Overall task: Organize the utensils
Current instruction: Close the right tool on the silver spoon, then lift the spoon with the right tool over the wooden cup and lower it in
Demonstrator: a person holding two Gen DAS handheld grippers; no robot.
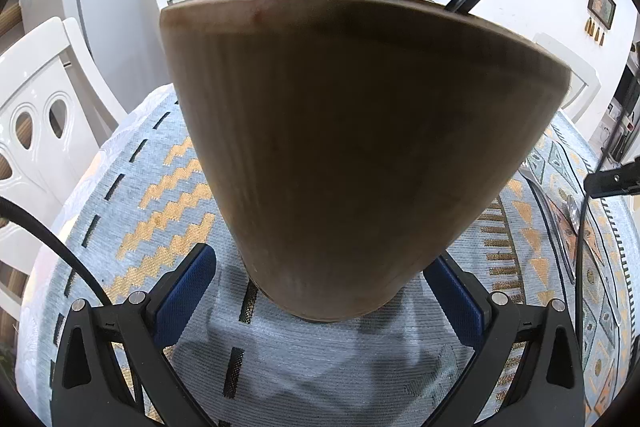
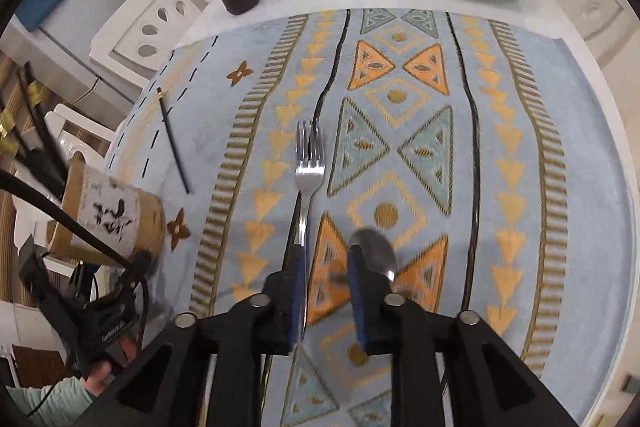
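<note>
Wooden holder (image 1: 340, 155) fills our left view, upright on the worktop (image 1: 132, 187), left tongs (image 1: 324, 295) clamped round its base | right view: right tongs (image 2: 326, 291) part-open over fork (image 2: 308, 179) handle, spoon (image 2: 376, 255) beside | risk: we nudge the spoon, or pinch cloth.

The cloth (image 2: 520, 131) was pale blue with orange triangles and gold zigzags. The holder (image 1: 340, 147) was plain brown; the fork (image 2: 308, 171) was silver.

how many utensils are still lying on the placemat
3: a fork at the middle, a spoon just right of it by the right gripper, a black chopstick to the left. Others may be hidden.
</note>
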